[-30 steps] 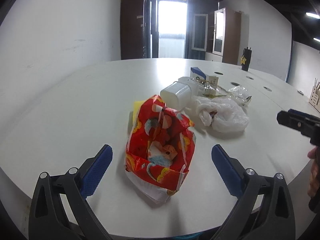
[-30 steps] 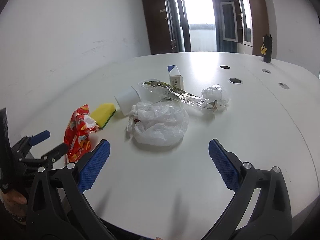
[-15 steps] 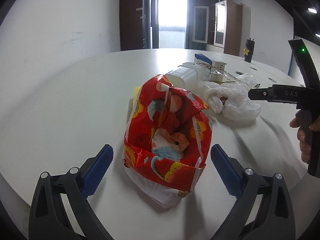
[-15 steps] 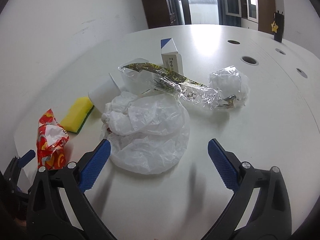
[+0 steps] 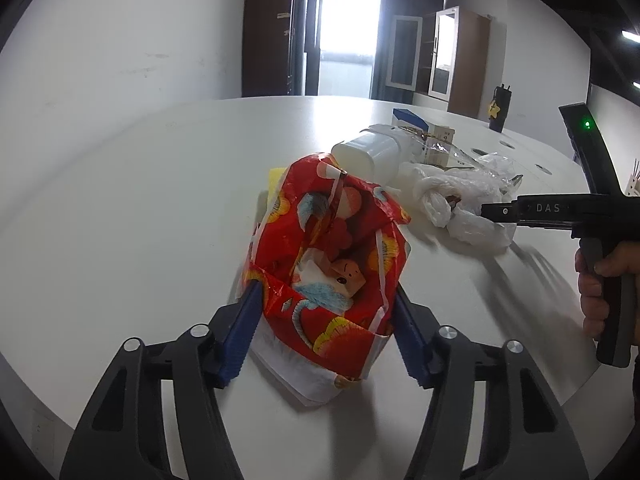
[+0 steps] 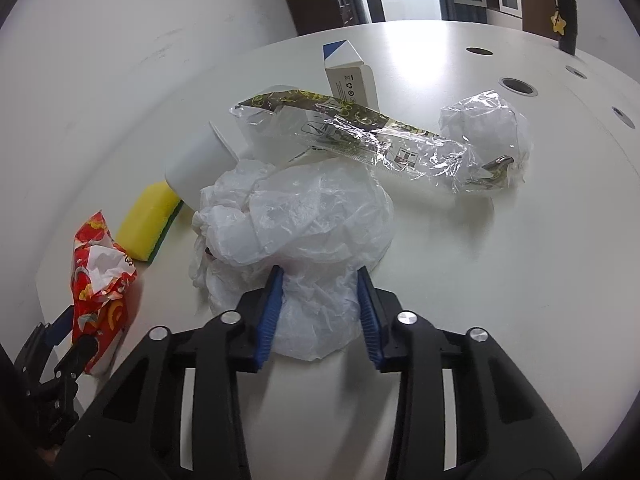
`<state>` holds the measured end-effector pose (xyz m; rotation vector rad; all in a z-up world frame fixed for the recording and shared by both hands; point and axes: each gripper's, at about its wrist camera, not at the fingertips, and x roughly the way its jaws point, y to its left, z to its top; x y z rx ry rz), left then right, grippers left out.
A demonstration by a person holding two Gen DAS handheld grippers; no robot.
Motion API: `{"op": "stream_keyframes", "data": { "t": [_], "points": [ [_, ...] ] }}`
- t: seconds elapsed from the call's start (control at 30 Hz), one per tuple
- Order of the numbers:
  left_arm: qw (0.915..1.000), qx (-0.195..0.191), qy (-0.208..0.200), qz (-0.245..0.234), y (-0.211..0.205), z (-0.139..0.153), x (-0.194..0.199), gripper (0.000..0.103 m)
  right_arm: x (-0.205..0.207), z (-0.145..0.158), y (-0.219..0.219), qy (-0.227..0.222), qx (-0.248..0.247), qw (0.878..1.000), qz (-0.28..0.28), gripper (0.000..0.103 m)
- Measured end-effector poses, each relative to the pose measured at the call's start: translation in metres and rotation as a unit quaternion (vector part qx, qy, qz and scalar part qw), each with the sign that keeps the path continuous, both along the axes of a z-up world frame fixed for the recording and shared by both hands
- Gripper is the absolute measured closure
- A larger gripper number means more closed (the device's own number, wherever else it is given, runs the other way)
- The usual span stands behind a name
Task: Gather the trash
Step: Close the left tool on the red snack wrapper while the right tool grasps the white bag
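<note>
Both grippers have come down onto their targets since a second ago, jaws now closing. Left gripper (image 5: 326,326) has its fingers pressing the sides of the red printed bag (image 5: 328,264) on the bench (image 5: 140,200); right gripper (image 6: 318,312) pinches the crumpled white plastic bag (image 6: 296,224) beside the yellow sponge (image 6: 150,220).

White walls (image 5: 120,52), bright glass door (image 5: 346,36), wooden cabinets (image 5: 460,60).
</note>
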<state>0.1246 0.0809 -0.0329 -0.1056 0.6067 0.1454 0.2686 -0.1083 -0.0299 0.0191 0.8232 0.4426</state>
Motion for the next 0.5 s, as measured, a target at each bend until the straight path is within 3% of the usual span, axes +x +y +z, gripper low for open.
{"op": "stream_keyframes", "data": {
  "t": [0.03, 0.07, 0.17, 0.23, 0.33, 0.5],
  "points": [
    [1.0000, 0.005, 0.002, 0.000, -0.001, -0.001, 0.000, 0.049, -0.002, 0.000, 0.001, 0.000, -0.001, 1.000, 0.003, 0.087],
    [0.9999, 0.010, 0.004, 0.000, -0.002, -0.001, 0.001, 0.058, -0.003, 0.001, 0.001, -0.001, -0.002, 1.000, 0.007, 0.091],
    [0.9998, 0.018, 0.010, 0.008, 0.000, -0.004, 0.001, 0.082, -0.014, 0.004, 0.006, -0.016, -0.017, 1.000, 0.015, 0.096],
    [0.9998, 0.012, 0.013, 0.005, 0.002, -0.003, 0.000, 0.091, -0.024, 0.008, 0.008, -0.028, -0.028, 0.999, 0.019, 0.097],
    [0.9999, -0.007, 0.007, 0.003, 0.006, 0.002, -0.004, 0.095, -0.037, 0.012, 0.007, -0.040, -0.028, 0.999, 0.021, 0.098],
    [0.9998, -0.003, -0.018, 0.001, 0.003, 0.018, -0.016, 0.095, -0.064, 0.019, -0.009, -0.068, -0.007, 0.998, 0.010, 0.098]
  ]
}}
